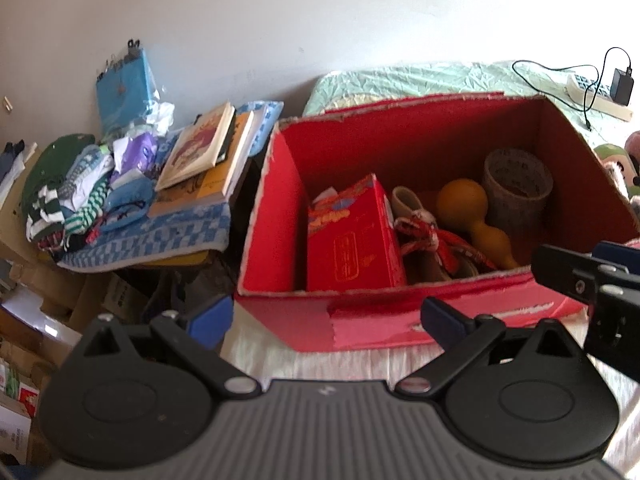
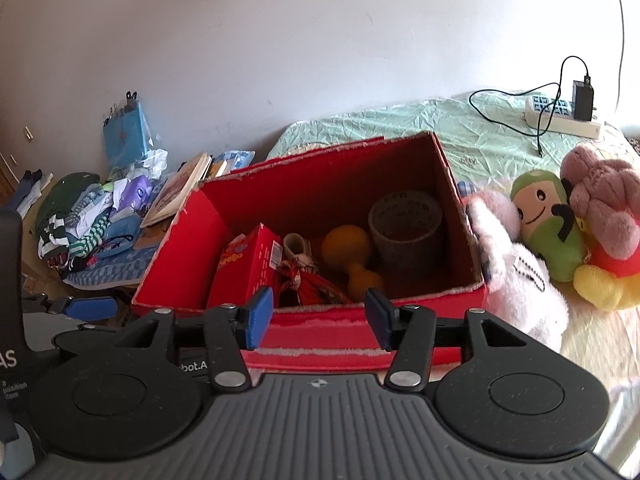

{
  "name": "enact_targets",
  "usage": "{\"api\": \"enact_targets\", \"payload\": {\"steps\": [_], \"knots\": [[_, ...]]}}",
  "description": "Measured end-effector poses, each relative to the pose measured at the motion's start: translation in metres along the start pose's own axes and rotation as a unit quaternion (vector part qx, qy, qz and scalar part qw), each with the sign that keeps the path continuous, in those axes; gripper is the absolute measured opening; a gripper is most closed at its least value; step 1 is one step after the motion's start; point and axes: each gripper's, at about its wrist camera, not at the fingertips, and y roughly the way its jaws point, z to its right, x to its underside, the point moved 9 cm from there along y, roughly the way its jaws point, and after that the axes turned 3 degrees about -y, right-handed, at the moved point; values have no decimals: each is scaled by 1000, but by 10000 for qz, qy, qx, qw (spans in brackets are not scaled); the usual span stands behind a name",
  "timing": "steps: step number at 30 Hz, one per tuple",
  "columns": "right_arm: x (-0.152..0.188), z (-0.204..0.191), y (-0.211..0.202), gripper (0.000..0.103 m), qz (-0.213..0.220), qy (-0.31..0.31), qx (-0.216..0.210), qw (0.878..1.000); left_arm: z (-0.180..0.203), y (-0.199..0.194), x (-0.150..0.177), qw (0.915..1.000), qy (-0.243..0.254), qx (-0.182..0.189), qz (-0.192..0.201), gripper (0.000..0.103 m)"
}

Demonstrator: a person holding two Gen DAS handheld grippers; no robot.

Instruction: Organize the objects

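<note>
An open red cardboard box (image 1: 272,216) (image 2: 176,252) stands on the bed. Inside lie a red carton (image 1: 352,236) (image 2: 248,268), a yellow gourd-shaped toy (image 1: 472,208) (image 2: 348,252), a grey tape roll (image 1: 516,188) (image 2: 404,228) and a red-and-white patterned bundle (image 1: 432,240) (image 2: 316,280). My left gripper (image 1: 326,316) is open in front of the box's near wall, empty. My right gripper (image 2: 320,314) is also open and empty, just before the same wall. Plush toys lie right of the box: a pink one (image 2: 516,256), a green one (image 2: 548,220) and a pink-and-yellow one (image 2: 604,220).
Left of the box, books (image 1: 200,156), folded clothes (image 1: 76,188) and a blue packet (image 1: 124,88) sit on a blue checked cloth (image 1: 160,236). A power strip (image 2: 560,118) with a black adapter and cable lies at the bed's far right. Cardboard boxes (image 1: 24,400) crowd the floor.
</note>
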Motion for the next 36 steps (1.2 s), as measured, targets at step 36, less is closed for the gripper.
{"api": "enact_targets", "payload": {"steps": [36], "knots": [[-13, 10, -11, 54, 98, 128, 14, 9999, -1, -14, -28, 9999, -61, -45, 132, 100]]}}
